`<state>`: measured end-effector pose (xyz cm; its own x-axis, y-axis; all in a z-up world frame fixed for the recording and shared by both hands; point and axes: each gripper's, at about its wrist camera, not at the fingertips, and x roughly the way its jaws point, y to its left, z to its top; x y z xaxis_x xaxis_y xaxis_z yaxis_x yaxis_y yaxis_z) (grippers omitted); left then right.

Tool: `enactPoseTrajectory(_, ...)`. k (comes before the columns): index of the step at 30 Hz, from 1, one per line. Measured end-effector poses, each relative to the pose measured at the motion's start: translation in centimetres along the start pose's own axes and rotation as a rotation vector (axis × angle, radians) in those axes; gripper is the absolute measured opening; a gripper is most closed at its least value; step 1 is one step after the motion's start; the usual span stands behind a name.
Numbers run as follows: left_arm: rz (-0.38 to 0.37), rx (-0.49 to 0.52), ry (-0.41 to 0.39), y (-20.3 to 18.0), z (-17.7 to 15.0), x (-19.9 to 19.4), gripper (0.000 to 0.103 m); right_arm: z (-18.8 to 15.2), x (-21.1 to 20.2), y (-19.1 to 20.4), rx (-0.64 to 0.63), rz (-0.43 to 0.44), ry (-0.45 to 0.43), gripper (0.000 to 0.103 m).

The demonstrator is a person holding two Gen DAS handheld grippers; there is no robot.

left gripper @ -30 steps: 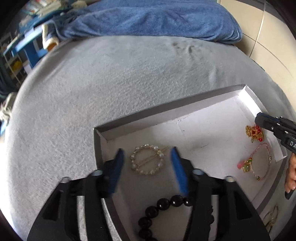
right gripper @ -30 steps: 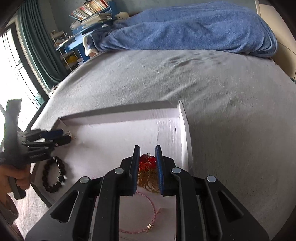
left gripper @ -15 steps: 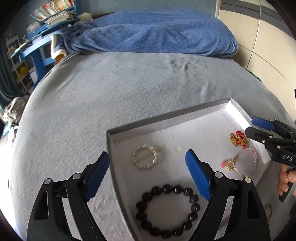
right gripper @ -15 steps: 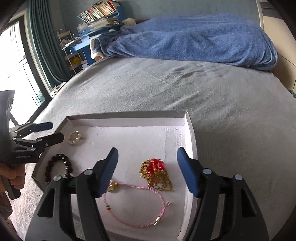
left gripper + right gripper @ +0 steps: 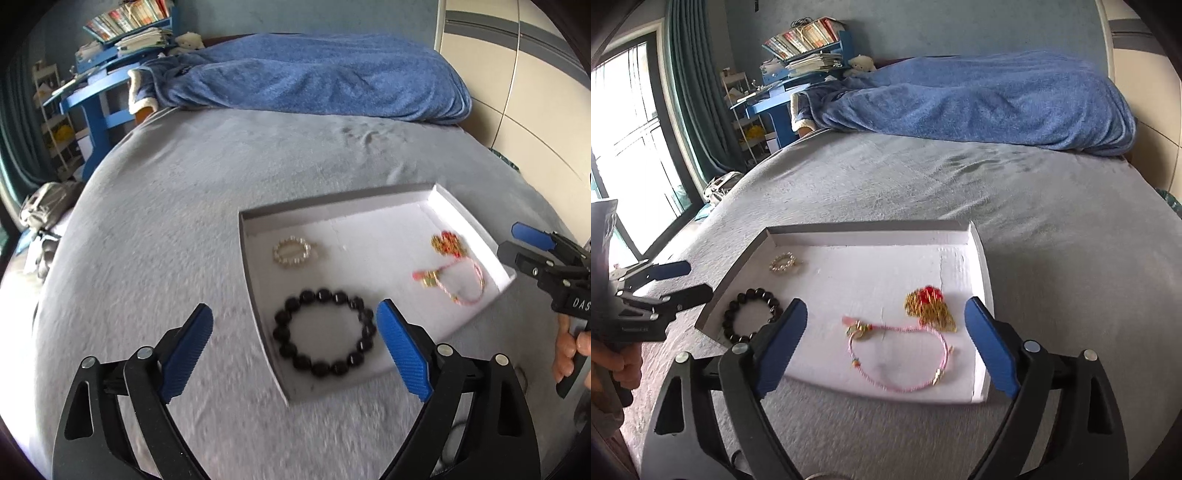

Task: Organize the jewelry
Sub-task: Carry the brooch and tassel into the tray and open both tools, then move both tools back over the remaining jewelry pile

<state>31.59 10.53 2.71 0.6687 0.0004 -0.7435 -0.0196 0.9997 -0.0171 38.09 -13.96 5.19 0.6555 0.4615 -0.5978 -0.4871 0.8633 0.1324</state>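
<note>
A shallow white box [image 5: 369, 218] [image 5: 879, 258] lies on the grey bed. In it lie a black bead bracelet [image 5: 325, 334] [image 5: 751, 314], a pearl ring clip [image 5: 293, 252] [image 5: 783, 263], a red and gold ornament [image 5: 448, 244] [image 5: 929, 308] and a pink cord bracelet [image 5: 452, 282] [image 5: 901, 354]. My left gripper [image 5: 293, 350] is open and empty, held back above the box's near left corner. My right gripper [image 5: 886, 343] is open and empty, held back above the box's near right edge. Each gripper shows in the other's view, the right [image 5: 532, 245] and the left [image 5: 674, 282].
The grey bed cover [image 5: 184, 206] stretches all around the box. A blue blanket [image 5: 314, 77] [image 5: 979, 99] is heaped at the far end. A blue desk with books [image 5: 110, 74] stands far left. A window and curtain [image 5: 646, 129] are at the left.
Both grippers have opened wide and pulled back and up from the box. The right let go of the red and gold ornament; the left backed off from around the pearl clip.
</note>
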Motion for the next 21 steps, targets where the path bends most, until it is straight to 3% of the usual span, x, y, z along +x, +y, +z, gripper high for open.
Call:
enactPoseTrajectory(9,-0.014,-0.009,-0.007,-1.3,-3.6,-2.9,0.093,-3.4,-2.0,0.5,0.030,-0.020,0.005,0.096)
enactPoseTrajectory(21,-0.045,0.023,0.026,-4.4,-8.7,-5.2,0.093,-7.3,-4.8,0.4,0.075,-0.036,0.028,0.096)
